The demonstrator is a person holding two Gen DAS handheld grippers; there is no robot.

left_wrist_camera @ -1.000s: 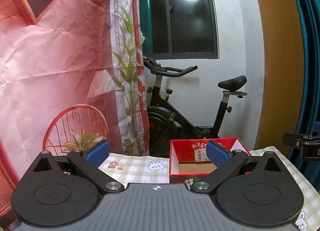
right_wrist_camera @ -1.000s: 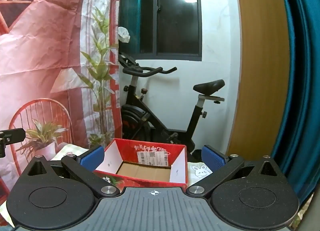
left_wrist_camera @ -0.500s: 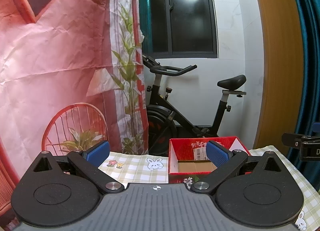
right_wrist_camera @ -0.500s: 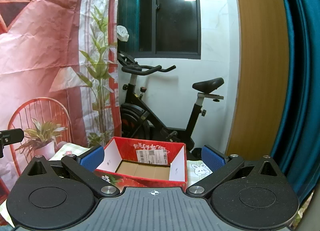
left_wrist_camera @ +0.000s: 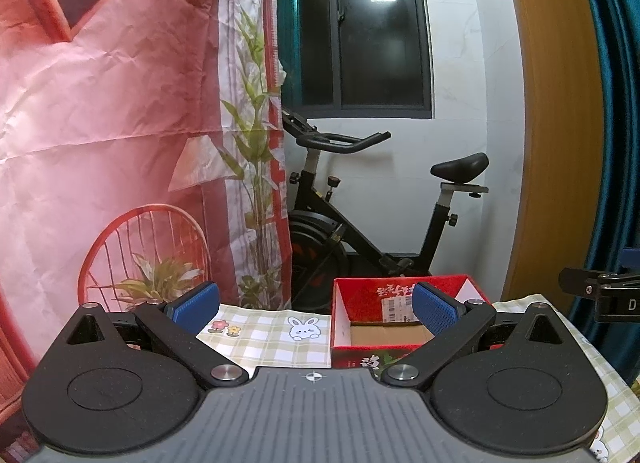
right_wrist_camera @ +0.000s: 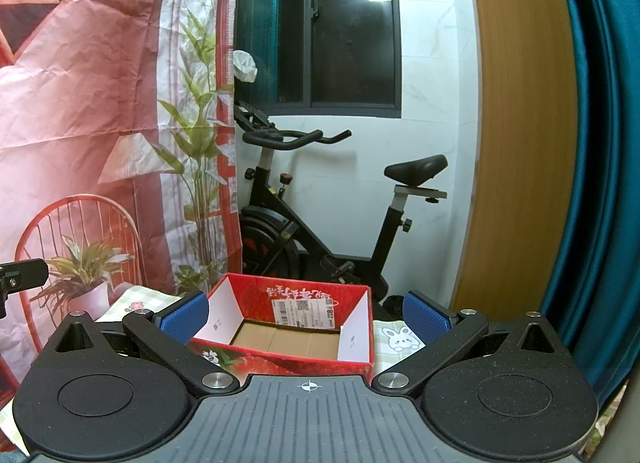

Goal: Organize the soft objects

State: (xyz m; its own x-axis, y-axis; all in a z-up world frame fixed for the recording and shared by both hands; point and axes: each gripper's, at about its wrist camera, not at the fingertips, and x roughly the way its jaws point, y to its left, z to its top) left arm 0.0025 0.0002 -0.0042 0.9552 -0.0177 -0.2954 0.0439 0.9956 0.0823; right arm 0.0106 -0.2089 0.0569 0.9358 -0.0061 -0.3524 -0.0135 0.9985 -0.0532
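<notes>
I hold my left gripper (left_wrist_camera: 314,305) level above the table, its two blue-padded fingers (left_wrist_camera: 195,301) spread wide apart with nothing between them. My right gripper (right_wrist_camera: 306,315) is the same: blue pads (right_wrist_camera: 426,319) far apart, gripping nothing.

The open red cardboard box with white inner flaps and a brown floor (left_wrist_camera: 386,333) stands on the green-and-white checked tablecloth printed with rabbits and flowers (left_wrist_camera: 272,337), toward the far edge of the table. From my left gripper it lies ahead and to the right, so that my right-hand pad overlaps its back wall in the picture; the box itself is beyond the fingertips, not between them. From my right gripper the same box (right_wrist_camera: 288,337) sits almost straight ahead, centred in the gap between the pads and just beyond them. A white shipping label (right_wrist_camera: 302,313) is stuck inside its far wall. The box looks bare inside; I see only the cardboard floor.

I cannot see any soft object in either view.

At the right edge of the left view a black part of my other gripper (left_wrist_camera: 600,293) pokes in, and a similar black piece (right_wrist_camera: 22,275) shows at the left edge of the right view.

Behind the table stand a black exercise bike (left_wrist_camera: 384,219), a crumpled pink printed backdrop with a chair and plants (left_wrist_camera: 100,123), a dark window (right_wrist_camera: 320,31) and a teal curtain (right_wrist_camera: 600,143).
</notes>
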